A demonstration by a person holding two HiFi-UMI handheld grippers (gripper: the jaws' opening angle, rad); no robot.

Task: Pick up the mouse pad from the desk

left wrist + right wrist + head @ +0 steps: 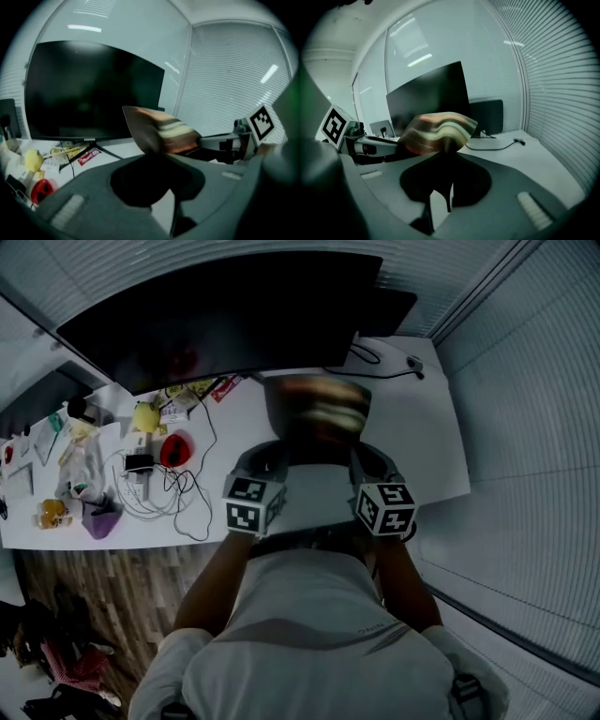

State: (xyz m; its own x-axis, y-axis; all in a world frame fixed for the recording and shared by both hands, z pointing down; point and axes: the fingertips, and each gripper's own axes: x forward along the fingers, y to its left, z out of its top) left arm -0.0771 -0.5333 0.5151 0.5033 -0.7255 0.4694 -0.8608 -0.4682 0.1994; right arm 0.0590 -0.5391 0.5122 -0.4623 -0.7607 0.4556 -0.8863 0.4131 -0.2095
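1. The mouse pad [317, 416], striped in brown, cream and orange, is hanging in the air above the white desk [431, 427], clear of its surface, and is showing blurred in the head view.
2. The left gripper [284, 461] is clenching the pad's near edge at about 7 o'clock of the pad. In the left gripper view its jaws [161, 154] are pinching a corner of the mouse pad [161, 131], which is bending upward from them.
3. The right gripper [353, 458] is grasping the same edge at about 5 o'clock. In the right gripper view its jaws [445, 154] are closing on the mouse pad [438, 131], which is bowing above them.
4. The two grippers are standing side by side, near each other, their marker cubes facing the head camera.
5. A wide dark monitor [225, 315] is standing at 11 o'clock of the pad.
6. At 9 o'clock, a red object [175, 448], a yellow toy [143, 415] and looped cables [178, 493] are lying on the desk.
7. A black cable [389, 367] is running across the desk at 1 o'clock.
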